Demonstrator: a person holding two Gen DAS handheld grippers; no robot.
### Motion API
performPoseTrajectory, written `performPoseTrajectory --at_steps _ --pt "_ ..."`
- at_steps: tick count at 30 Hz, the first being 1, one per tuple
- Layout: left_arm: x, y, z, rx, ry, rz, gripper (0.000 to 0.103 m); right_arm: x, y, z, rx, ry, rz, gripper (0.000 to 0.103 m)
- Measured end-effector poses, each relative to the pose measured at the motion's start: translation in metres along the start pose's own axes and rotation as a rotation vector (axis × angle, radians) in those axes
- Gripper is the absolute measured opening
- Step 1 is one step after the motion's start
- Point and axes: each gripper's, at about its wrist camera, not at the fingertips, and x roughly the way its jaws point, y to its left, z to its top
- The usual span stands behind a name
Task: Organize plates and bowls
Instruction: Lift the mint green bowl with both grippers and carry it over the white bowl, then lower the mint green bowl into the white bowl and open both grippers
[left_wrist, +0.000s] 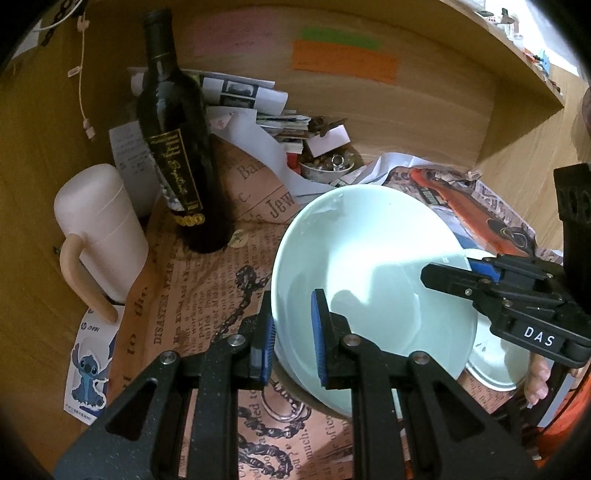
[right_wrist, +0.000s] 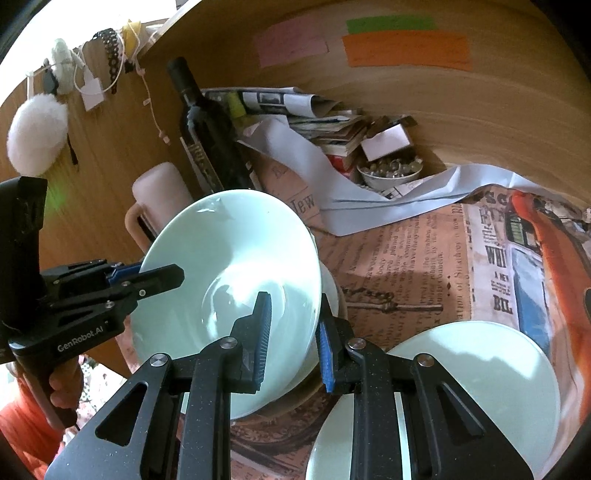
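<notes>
A pale green bowl (left_wrist: 373, 266) is held tilted above the newspaper-covered desk; it also shows in the right wrist view (right_wrist: 229, 266). My left gripper (left_wrist: 293, 336) straddles its left rim, one pad outside and one inside. My right gripper (right_wrist: 293, 343) straddles the opposite rim the same way and appears in the left wrist view (left_wrist: 465, 275). Another pale dish (right_wrist: 334, 291) sits right under the bowl. A pale green plate (right_wrist: 476, 373) lies on the desk at the lower right of the right wrist view, behind my right gripper; it also shows in the left wrist view (left_wrist: 495, 365).
A dark wine bottle (left_wrist: 173, 147) and a pink lidded mug (left_wrist: 99, 236) stand at the left. A paper pile (left_wrist: 255, 107) and a small bowl of trinkets (left_wrist: 325, 166) lie by the wooden back wall (left_wrist: 369, 122). A Stitch sticker card (left_wrist: 88, 365) lies at the front left.
</notes>
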Motion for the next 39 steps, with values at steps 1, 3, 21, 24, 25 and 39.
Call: performPoseTrajectory --at_steps 1,3,21,24,25,39 --pt "0.0 0.001 -0.001 0.0 0.003 0.002 0.018 0.001 0.001 0.0 -0.005 0.001 -0.004 0.021" --pt "0.002 0.002 -0.002 0.0 0.01 0.004 0.018 0.003 0.002 -0.001 -0.015 0.001 -0.016 0.021" --pt "0.008 0.001 -0.005 0.048 0.003 0.034 0.018 0.011 0.016 -0.003 -0.131 -0.01 -0.138 0.024" --pt "0.005 0.001 -0.003 0.052 -0.008 0.037 0.018 0.011 0.018 -0.002 -0.142 -0.007 -0.15 0.024" --pt "0.004 0.003 -0.003 0.046 -0.009 0.033 0.018 0.011 0.019 -0.002 -0.146 -0.007 -0.155 0.024" --pt "-0.006 0.026 -0.003 -0.057 0.007 -0.043 0.054 -0.001 -0.001 -0.002 -0.084 -0.026 -0.175 0.044"
